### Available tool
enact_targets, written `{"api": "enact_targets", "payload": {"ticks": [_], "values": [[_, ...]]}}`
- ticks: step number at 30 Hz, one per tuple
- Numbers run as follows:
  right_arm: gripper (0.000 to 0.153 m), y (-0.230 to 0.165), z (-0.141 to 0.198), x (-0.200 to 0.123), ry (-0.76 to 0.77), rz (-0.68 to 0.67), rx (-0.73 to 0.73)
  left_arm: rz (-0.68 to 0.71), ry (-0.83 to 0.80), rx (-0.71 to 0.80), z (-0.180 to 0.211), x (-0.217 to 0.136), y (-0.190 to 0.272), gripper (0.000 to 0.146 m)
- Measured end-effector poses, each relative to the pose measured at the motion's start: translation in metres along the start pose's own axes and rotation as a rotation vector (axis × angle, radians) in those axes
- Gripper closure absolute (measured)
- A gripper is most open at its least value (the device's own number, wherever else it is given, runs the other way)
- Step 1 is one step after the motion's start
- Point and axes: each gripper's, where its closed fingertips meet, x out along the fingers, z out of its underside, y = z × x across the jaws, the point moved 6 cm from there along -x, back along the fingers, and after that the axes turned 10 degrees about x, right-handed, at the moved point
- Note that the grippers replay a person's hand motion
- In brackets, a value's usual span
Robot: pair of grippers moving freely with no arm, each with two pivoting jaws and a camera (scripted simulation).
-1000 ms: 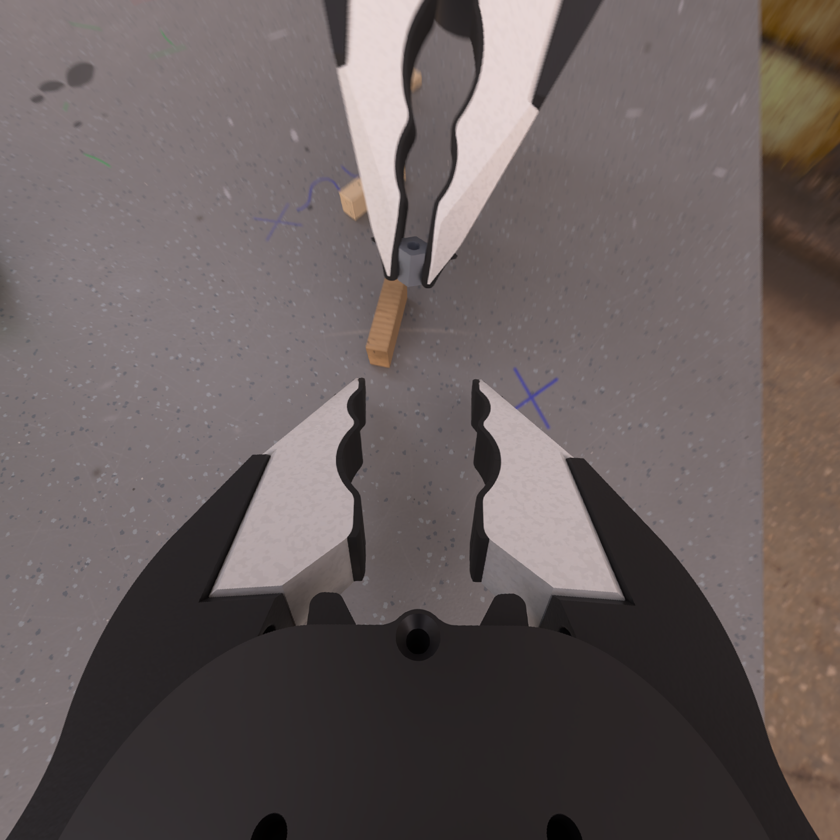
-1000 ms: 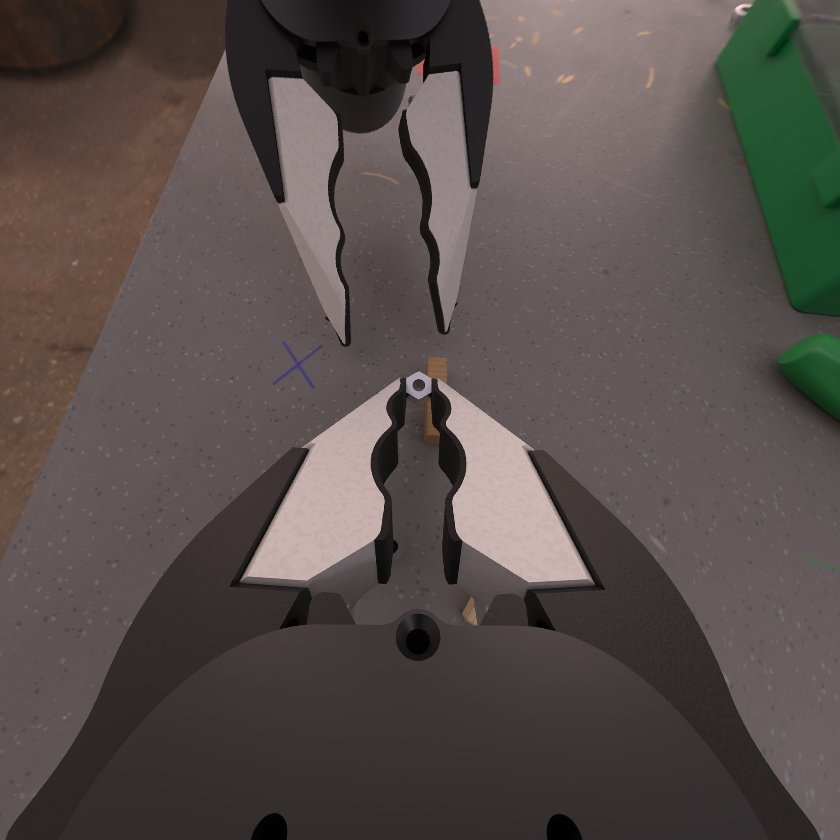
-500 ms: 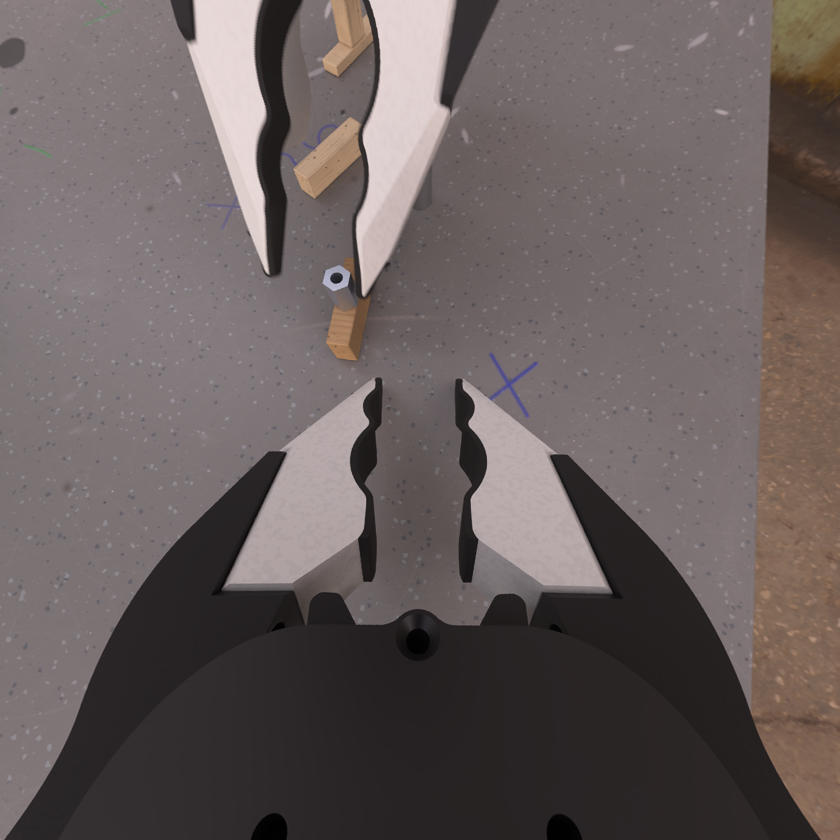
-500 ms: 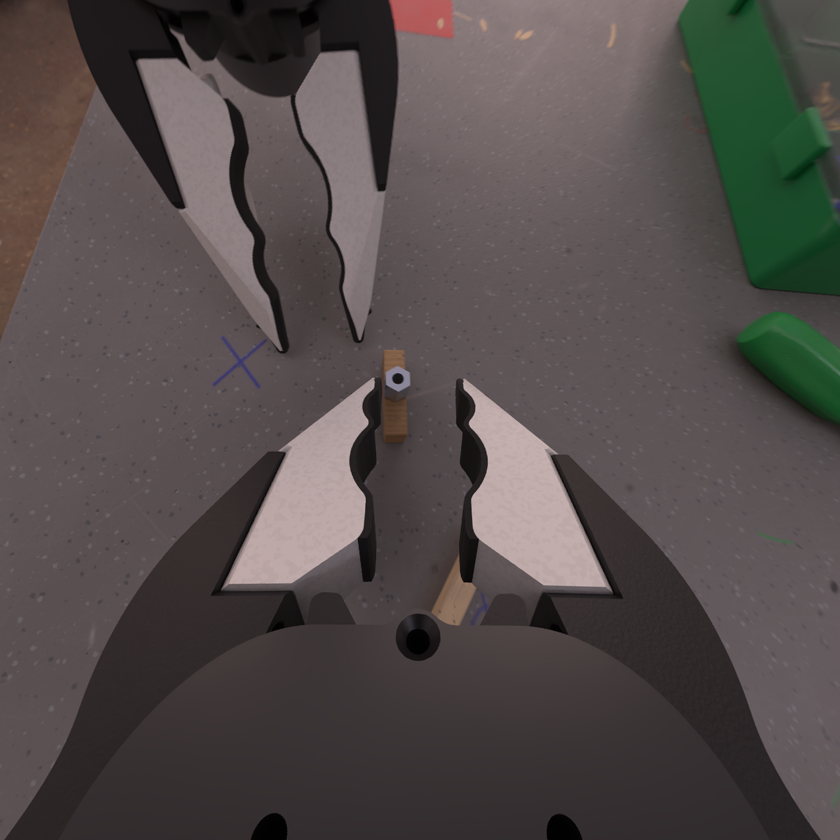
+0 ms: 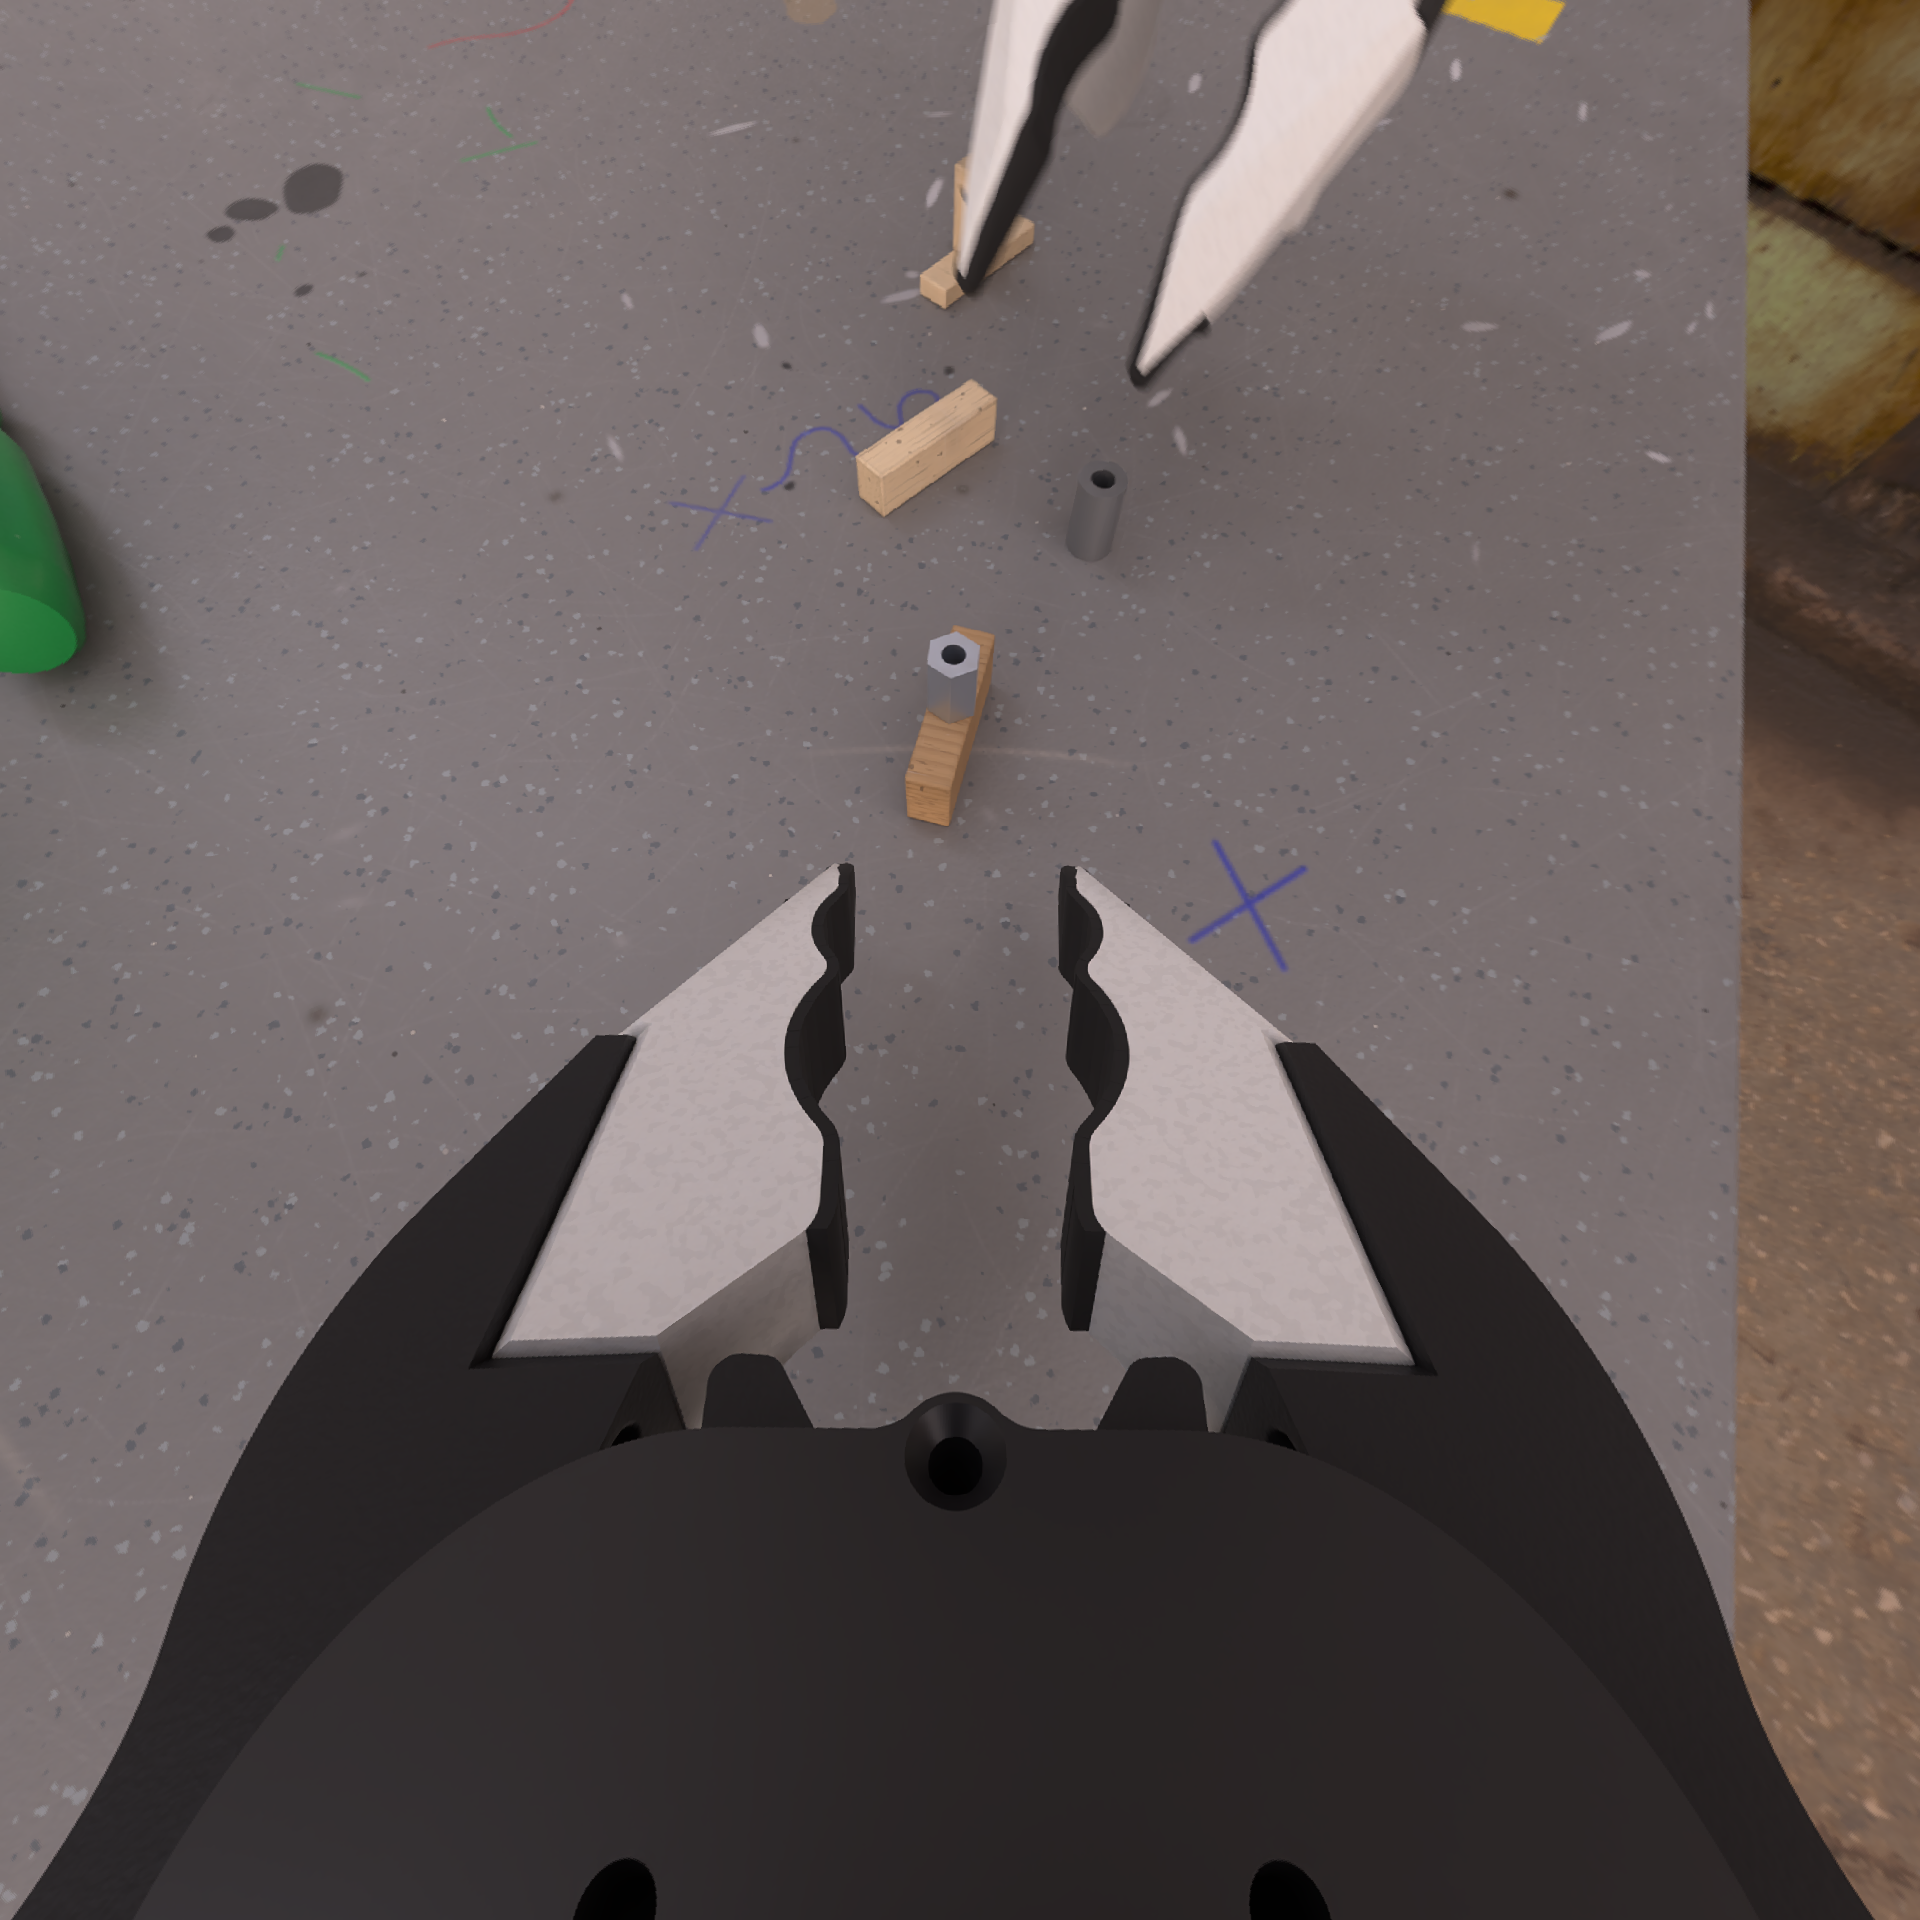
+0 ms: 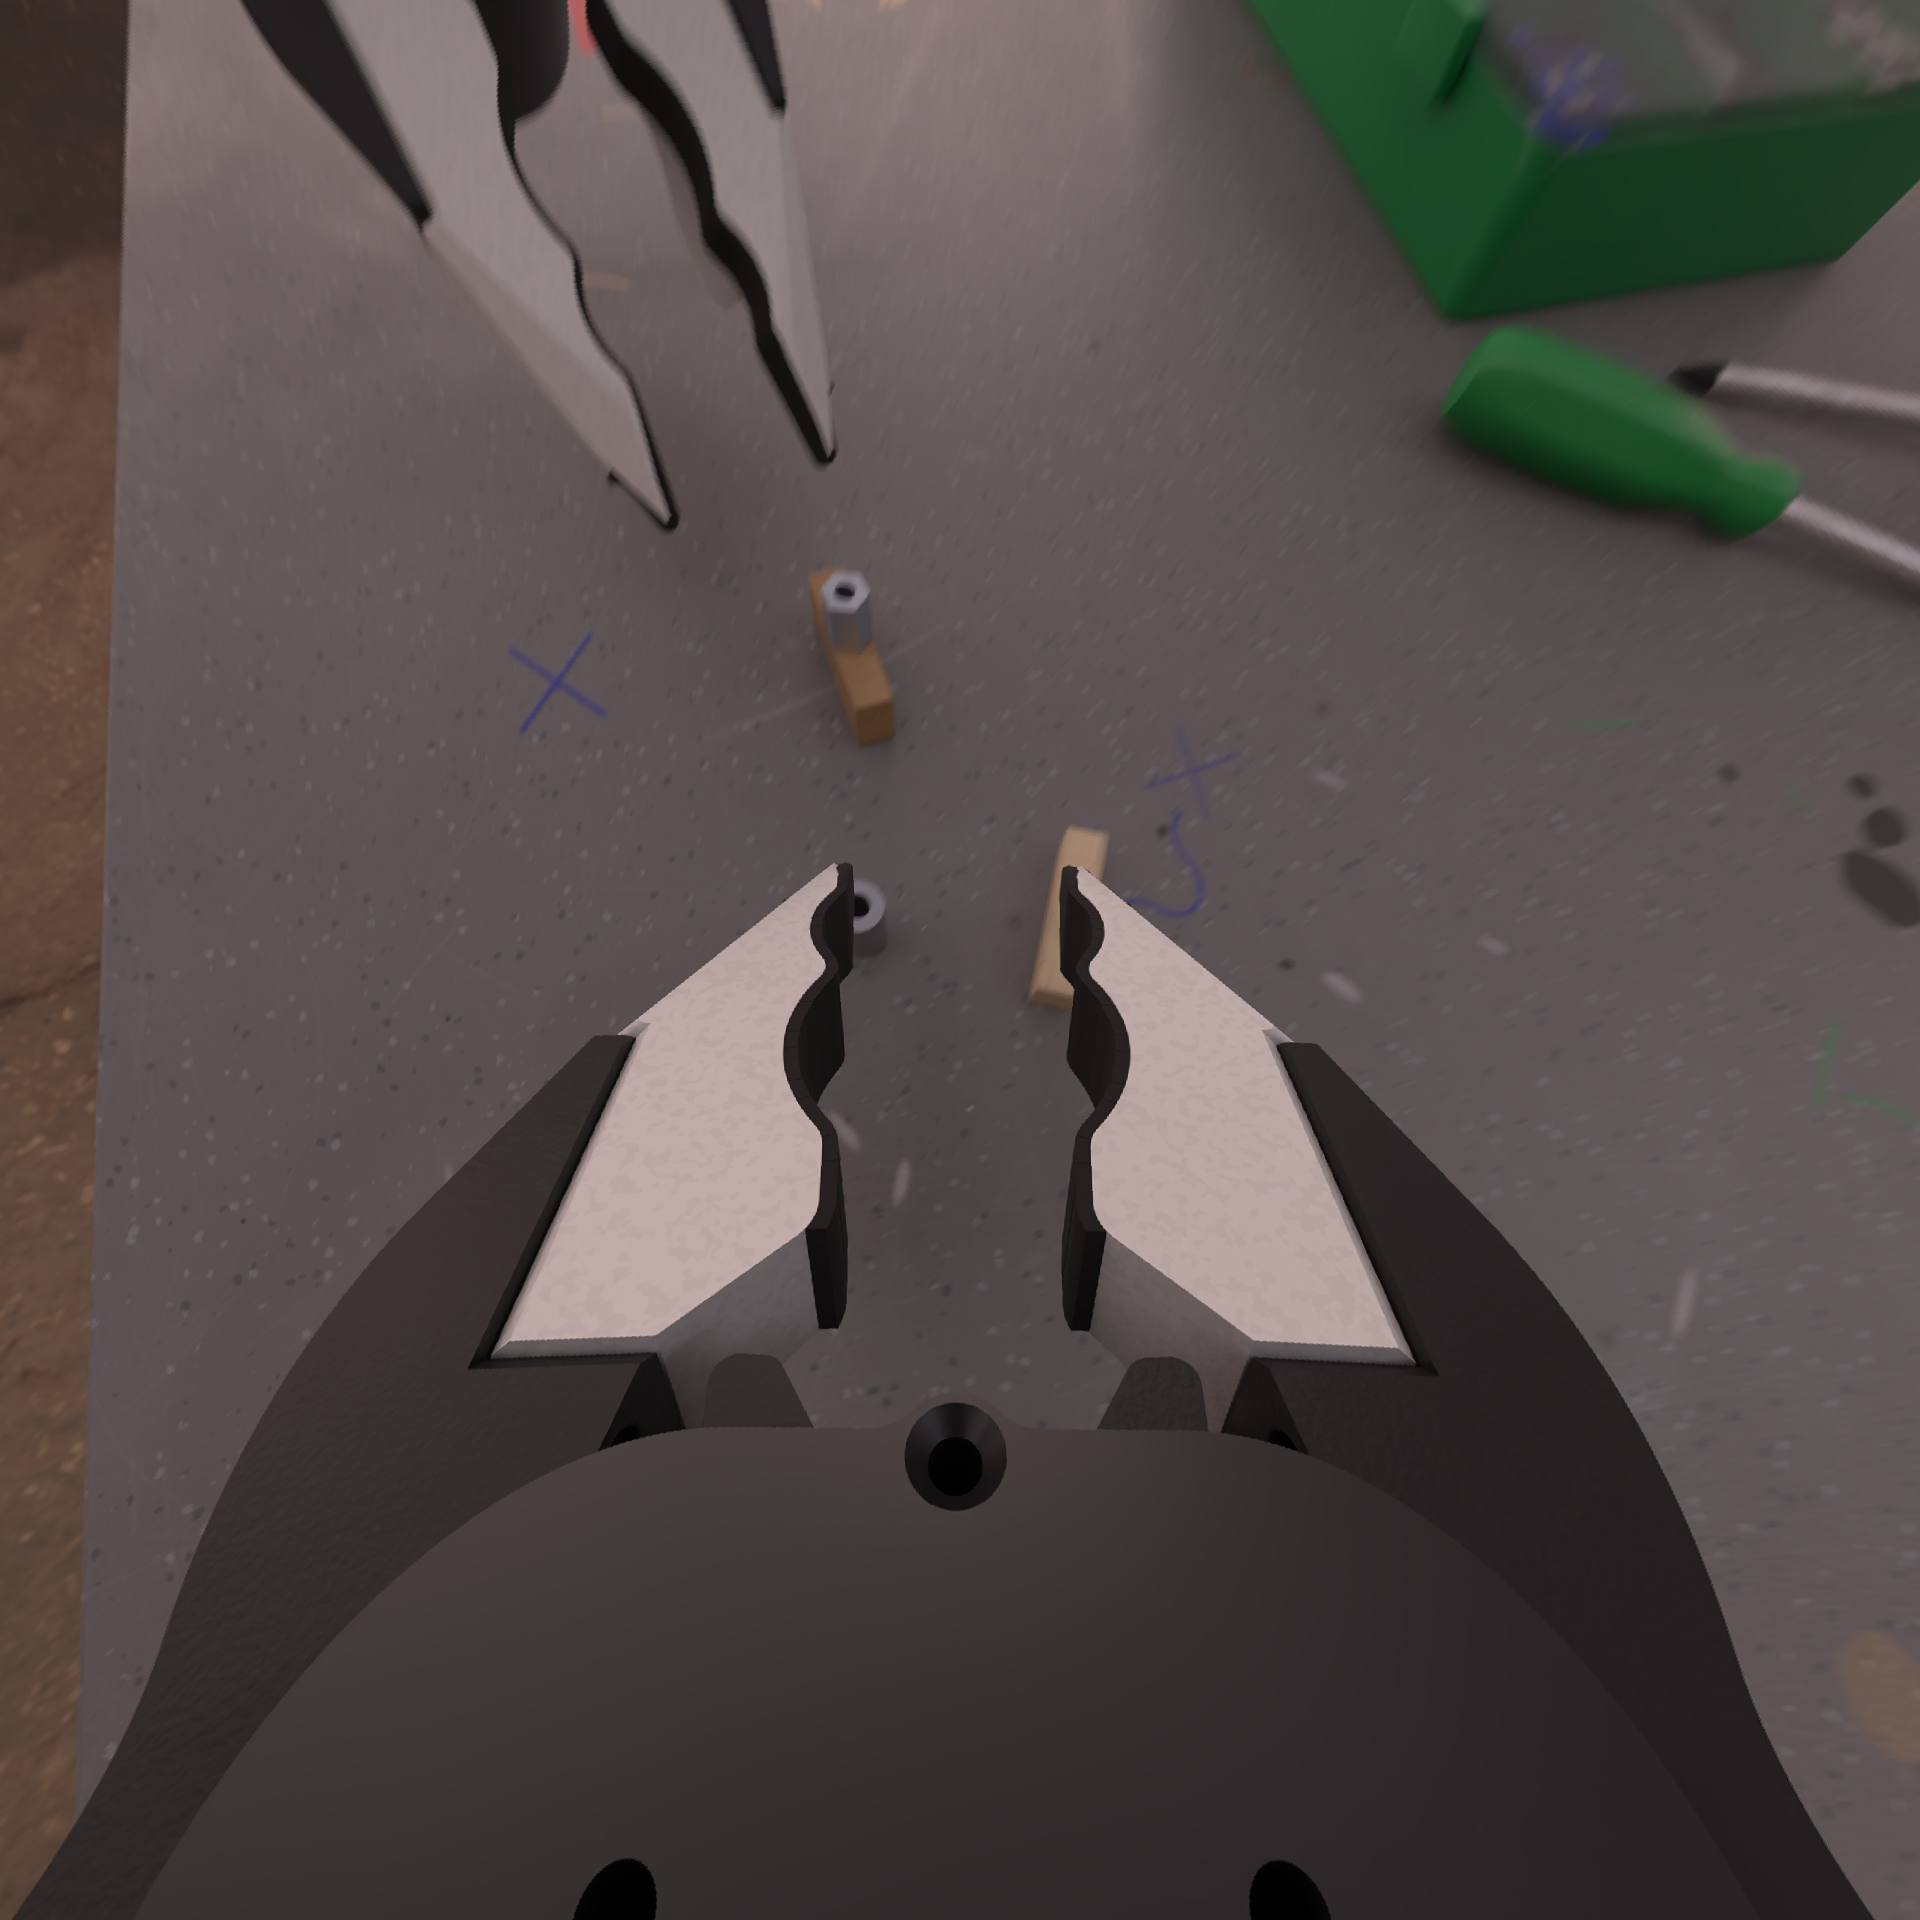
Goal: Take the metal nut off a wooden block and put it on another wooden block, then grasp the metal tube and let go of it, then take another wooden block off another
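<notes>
The metal nut [image 5: 951,675] stands upright on one end of a small wooden block [image 5: 940,769] just ahead of my left gripper [image 5: 954,868], which is open and empty. The nut [image 6: 844,613] and its block [image 6: 862,686] also show in the right wrist view. My right gripper [image 6: 954,873] is open and empty. The metal tube [image 6: 868,920] stands by its left fingertip, and a second wooden block [image 6: 1060,925] lies by its right fingertip. In the left wrist view the tube [image 5: 1096,509], that block [image 5: 925,447] and two stacked blocks [image 5: 971,249] lie beyond the nut, with the right gripper [image 5: 1051,332] above them.
A green box [image 6: 1558,187] and a green-handled screwdriver [image 6: 1610,436] lie at the right of the right wrist view. The green handle [image 5: 31,582] shows at the left edge of the left wrist view. The table edge [image 5: 1745,935] runs along the right. The left gripper [image 6: 746,488] hangs beyond the nut.
My right gripper has let go of the nut on the block, opened, and pulled back towards the tube. My left gripper has stayed open, its fingers slightly closer together.
</notes>
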Motion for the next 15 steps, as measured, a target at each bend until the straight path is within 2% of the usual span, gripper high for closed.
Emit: {"api": "enact_targets", "payload": {"ticks": [6,15], "values": [[0.110,-0.007,0.020,0.014,-0.128,0.004,-0.020,-0.008,-0.016,0.009,0.002,0.006,0.001,0.106],[0.109,-0.013,0.018,0.025,-0.140,-0.045,-0.017,0.023,0.022,-0.002,-0.001,0.001,0.001,0.108]]}}
